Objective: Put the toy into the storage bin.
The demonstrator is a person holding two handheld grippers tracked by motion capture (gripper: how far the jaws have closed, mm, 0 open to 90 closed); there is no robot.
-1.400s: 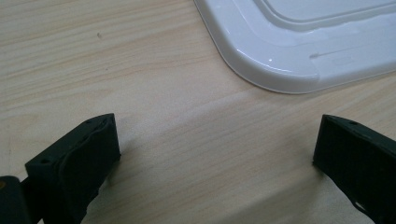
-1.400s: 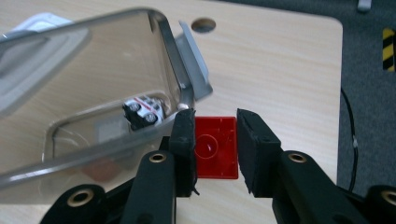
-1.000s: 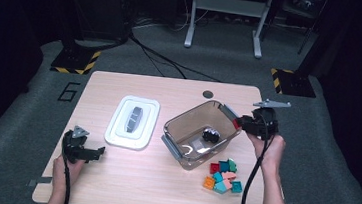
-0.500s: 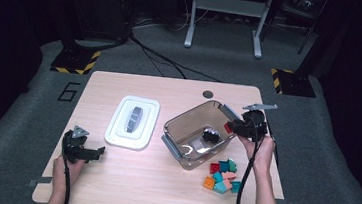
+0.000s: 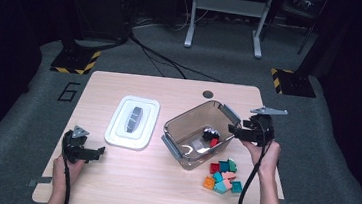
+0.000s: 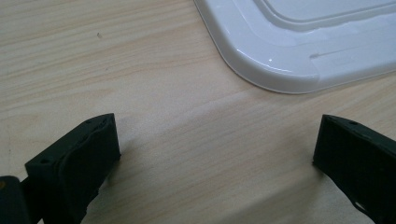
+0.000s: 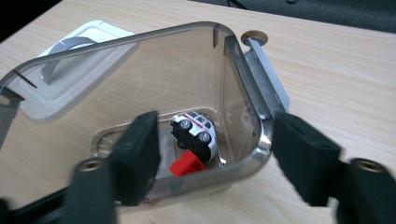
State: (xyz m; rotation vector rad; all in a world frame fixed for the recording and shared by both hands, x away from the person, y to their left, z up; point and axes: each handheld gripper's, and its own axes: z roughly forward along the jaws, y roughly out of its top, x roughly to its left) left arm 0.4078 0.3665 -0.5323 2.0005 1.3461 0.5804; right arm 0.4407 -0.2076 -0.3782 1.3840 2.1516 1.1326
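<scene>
Since the earlier frame my right gripper [image 7: 212,154] has just opened, and a red brick [image 7: 187,164] lies in the bin [image 7: 243,156] between its fingers. My left gripper [image 6: 215,154] rests open, empty. Next I'd lift clear before fetching another brick.

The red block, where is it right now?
In the high view the red block lies inside the clear bin at table right, beside the toy car.

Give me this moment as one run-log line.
right gripper: jaws just opening, over bin | red brick: in bin beside toy car | left gripper: open, on table near lid | loose bricks: beside bin
</scene>
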